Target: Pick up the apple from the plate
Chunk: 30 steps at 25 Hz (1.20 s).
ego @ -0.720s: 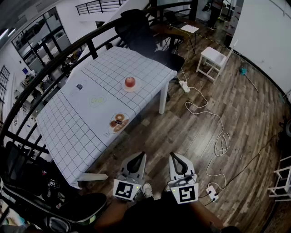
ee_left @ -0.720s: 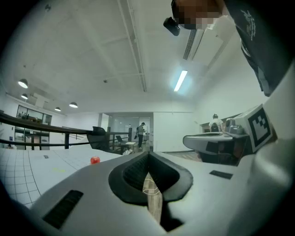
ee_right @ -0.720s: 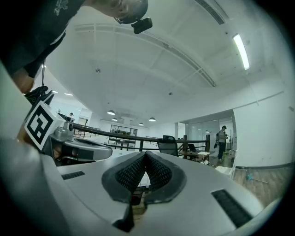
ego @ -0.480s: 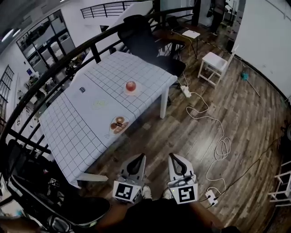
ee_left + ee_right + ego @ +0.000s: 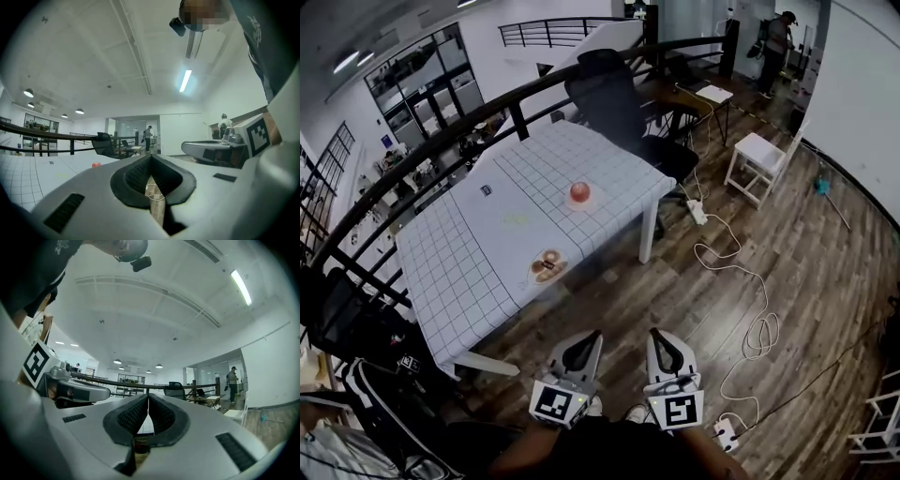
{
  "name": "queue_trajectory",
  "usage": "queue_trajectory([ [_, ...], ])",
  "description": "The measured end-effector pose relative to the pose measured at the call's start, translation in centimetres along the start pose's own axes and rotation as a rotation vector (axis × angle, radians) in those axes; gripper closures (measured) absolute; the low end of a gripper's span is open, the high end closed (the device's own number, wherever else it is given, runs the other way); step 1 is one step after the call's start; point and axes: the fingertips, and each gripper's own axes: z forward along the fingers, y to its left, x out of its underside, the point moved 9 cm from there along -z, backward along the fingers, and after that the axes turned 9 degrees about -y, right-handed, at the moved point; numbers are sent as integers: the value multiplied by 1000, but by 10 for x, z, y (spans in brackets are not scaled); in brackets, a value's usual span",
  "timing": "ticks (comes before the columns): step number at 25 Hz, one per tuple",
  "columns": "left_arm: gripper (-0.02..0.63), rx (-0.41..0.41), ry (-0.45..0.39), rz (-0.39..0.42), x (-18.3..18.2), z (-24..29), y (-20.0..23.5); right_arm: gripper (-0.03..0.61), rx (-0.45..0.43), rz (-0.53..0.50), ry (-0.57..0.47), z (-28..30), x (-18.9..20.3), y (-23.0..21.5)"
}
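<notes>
Head view, with both gripper views. The apple [image 5: 579, 191] sits on a small plate [image 5: 569, 203] toward the far side of the checked bench [image 5: 459, 267], well apart from the person. The left claw [image 5: 587, 338] and the right claw [image 5: 661, 337] are held low over the wooden floor, short of the bench. In each gripper view the jaws meet at their tips with nothing between them; the apple shows only as a small red spot [image 5: 95, 165] beyond the left claw.

Probable hazards:
- Jaws that arrive at the fruit closed would push it, not grasp it, and a round apple could roll off the plate or off the bench edge.
- A second plate of food [image 5: 547, 267] lies near the bench's front edge, on a likely reach line, and a low arm could sweep it off.
- Loose white cable [image 5: 741, 281] trails across the floor to the person's right and could catch a foot during the approach.
</notes>
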Motion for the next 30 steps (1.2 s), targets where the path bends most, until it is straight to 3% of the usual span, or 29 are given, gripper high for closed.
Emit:
queue_trajectory([
  [10,595,-105,27,-19,-7,-14,2,554,-125,57,9,20,0,5],
  [30,595,-119,-38,-36,7,54,167,554,-167,26,2,190,47,29],
])
